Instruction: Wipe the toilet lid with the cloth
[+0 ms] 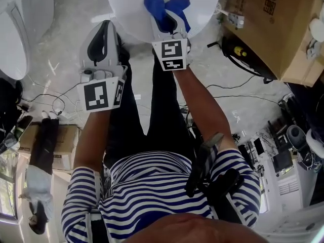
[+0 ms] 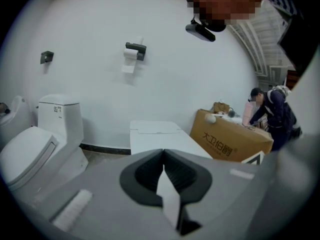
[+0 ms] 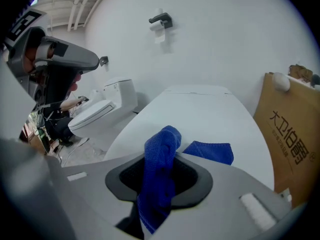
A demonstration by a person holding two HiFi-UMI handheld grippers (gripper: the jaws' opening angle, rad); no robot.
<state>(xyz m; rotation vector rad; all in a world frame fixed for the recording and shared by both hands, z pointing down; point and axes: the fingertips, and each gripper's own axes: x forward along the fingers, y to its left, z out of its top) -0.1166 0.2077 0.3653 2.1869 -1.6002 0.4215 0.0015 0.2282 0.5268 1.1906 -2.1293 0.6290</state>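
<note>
The white toilet lid (image 1: 131, 9) lies at the top of the head view and fills the middle of the right gripper view (image 3: 200, 119). A blue cloth (image 1: 161, 6) is clamped in my right gripper (image 1: 164, 19), which is shut on it over the lid's near edge. In the right gripper view the cloth (image 3: 160, 174) bunches up between the jaws, and one corner lies on the lid. My left gripper (image 1: 105, 34) is held left of the lid, over the floor. Its jaws are shut with nothing between them (image 2: 162, 169).
A brown cardboard box (image 1: 273, 24) stands right of the toilet. A second white toilet (image 2: 35, 149) stands at the left. Cables and tools (image 1: 253, 85) lie on the grey floor. Another person (image 2: 272, 111) bends over behind the box.
</note>
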